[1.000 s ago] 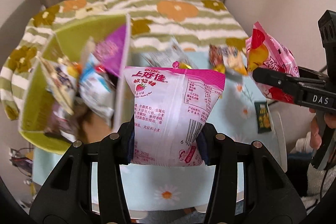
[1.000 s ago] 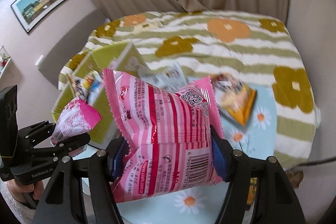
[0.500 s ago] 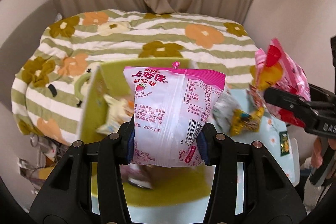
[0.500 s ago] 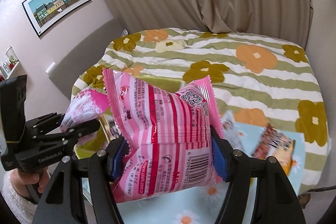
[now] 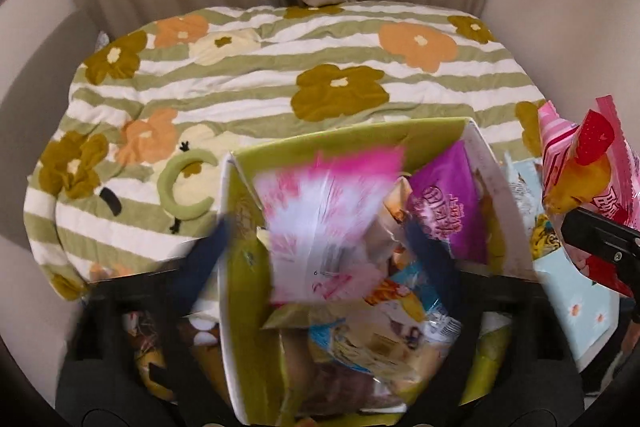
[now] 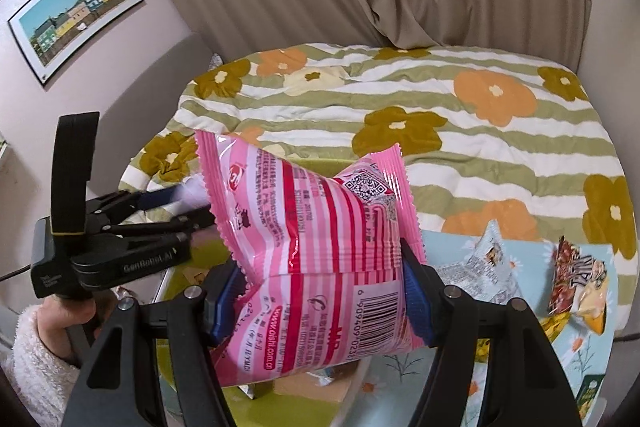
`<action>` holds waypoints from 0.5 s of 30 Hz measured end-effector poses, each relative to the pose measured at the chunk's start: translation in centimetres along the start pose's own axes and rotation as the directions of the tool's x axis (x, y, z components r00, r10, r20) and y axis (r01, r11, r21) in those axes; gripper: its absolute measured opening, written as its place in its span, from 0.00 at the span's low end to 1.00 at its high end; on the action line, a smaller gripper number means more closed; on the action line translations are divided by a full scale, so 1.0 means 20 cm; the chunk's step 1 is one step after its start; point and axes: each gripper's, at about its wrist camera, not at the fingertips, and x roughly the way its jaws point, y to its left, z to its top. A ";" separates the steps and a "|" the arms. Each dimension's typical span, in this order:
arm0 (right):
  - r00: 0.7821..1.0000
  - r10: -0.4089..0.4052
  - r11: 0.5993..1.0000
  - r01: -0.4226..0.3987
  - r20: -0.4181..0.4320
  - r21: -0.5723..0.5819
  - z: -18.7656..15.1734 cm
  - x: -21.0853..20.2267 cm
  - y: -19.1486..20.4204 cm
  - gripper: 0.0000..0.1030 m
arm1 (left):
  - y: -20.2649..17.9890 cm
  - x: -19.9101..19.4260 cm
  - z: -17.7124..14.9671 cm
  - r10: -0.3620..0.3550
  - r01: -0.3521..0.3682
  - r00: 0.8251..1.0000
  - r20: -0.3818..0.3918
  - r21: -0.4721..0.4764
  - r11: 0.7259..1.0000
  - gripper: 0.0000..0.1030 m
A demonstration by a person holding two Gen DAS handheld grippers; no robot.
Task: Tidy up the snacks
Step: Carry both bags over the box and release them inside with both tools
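The left tongs (image 5: 320, 247) were spread apart, a blurred pink-and-white packet (image 5: 326, 223) between them over the green box (image 5: 436, 137); the right tongs (image 6: 320, 291) were clamped on a pink striped packet (image 6: 316, 227).

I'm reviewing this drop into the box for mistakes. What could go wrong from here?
The pink and white bag, blurred between the open fingers of the left hand-held gripper, may land on the heaped snacks and slide over the green box wall. The right hand-held gripper pinches only the striped pink bag's lower part; it could slip.
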 end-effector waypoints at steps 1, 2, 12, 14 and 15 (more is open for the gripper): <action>1.000 -0.007 1.000 0.007 -0.002 0.005 0.00 0.00 0.01 0.62 | 0.01 -0.01 -0.01 -0.008 0.008 1.000 0.017 0.002 1.000 0.99; 1.000 -0.012 1.000 0.012 -0.005 0.010 -0.01 0.01 0.02 0.62 | 0.02 -0.01 -0.01 -0.015 0.015 1.000 0.012 0.007 1.000 0.99; 0.999 -0.007 1.000 0.008 -0.042 0.022 0.04 0.08 0.07 0.63 | 0.02 -0.09 -0.16 -0.018 0.018 1.000 -0.009 -0.005 1.000 0.99; 0.999 -0.005 1.000 0.005 -0.049 0.006 0.06 0.10 0.08 0.63 | 0.02 -0.11 -0.18 -0.017 0.017 1.000 -0.011 -0.018 1.000 0.99; 0.999 -0.002 1.000 0.001 -0.054 -0.005 0.07 0.12 0.09 0.63 | 0.02 -0.11 -0.19 -0.015 0.015 1.000 -0.011 -0.023 1.000 0.99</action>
